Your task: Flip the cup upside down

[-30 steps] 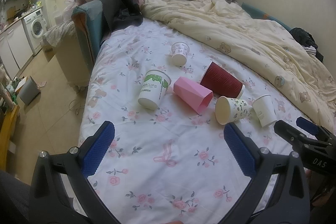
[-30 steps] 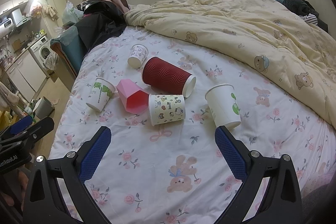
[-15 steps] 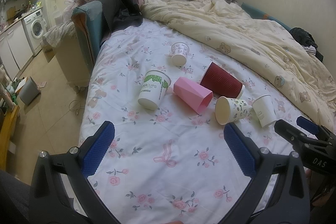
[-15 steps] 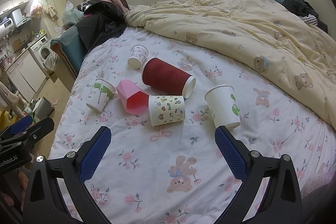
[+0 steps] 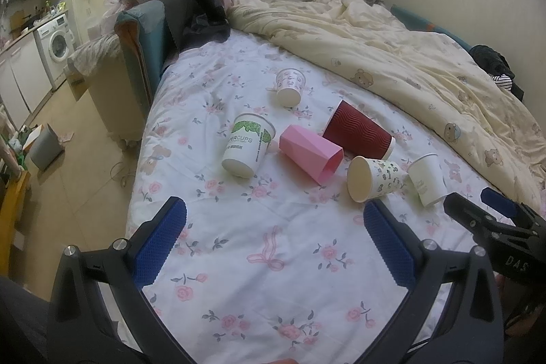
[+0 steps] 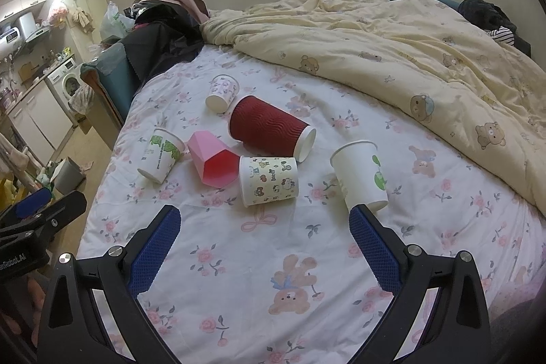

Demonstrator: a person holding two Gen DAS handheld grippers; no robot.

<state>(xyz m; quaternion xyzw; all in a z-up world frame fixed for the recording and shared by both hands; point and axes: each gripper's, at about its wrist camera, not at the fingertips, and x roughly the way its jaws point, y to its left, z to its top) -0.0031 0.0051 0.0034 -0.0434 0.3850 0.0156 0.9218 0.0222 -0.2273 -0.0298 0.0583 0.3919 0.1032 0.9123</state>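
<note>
Several cups lie on the floral bed sheet [image 5: 273, 244]. A white cup with green print [image 5: 247, 144] [image 6: 162, 155], a pink faceted cup [image 5: 309, 153] [image 6: 213, 159], a dark red ribbed cup [image 5: 356, 135] [image 6: 269, 127], a cartoon-print cup [image 5: 373, 178] [image 6: 269, 180] and a small patterned cup [image 5: 290, 86] [image 6: 222, 92] lie on their sides. A white cup with a green mark [image 5: 426, 179] [image 6: 361, 174] leans, rim up. My left gripper [image 5: 273, 214] is open and empty, short of the cups. My right gripper [image 6: 264, 224] is open and empty, just before the cartoon cup.
A cream bear-print duvet [image 5: 409, 57] [image 6: 409, 50] covers the bed's far and right side. Dark clothes and a teal chair [image 5: 143, 33] stand at the bed's left end. The floor, a grey bin [image 5: 46, 147] and a washing machine [image 5: 56, 43] are left.
</note>
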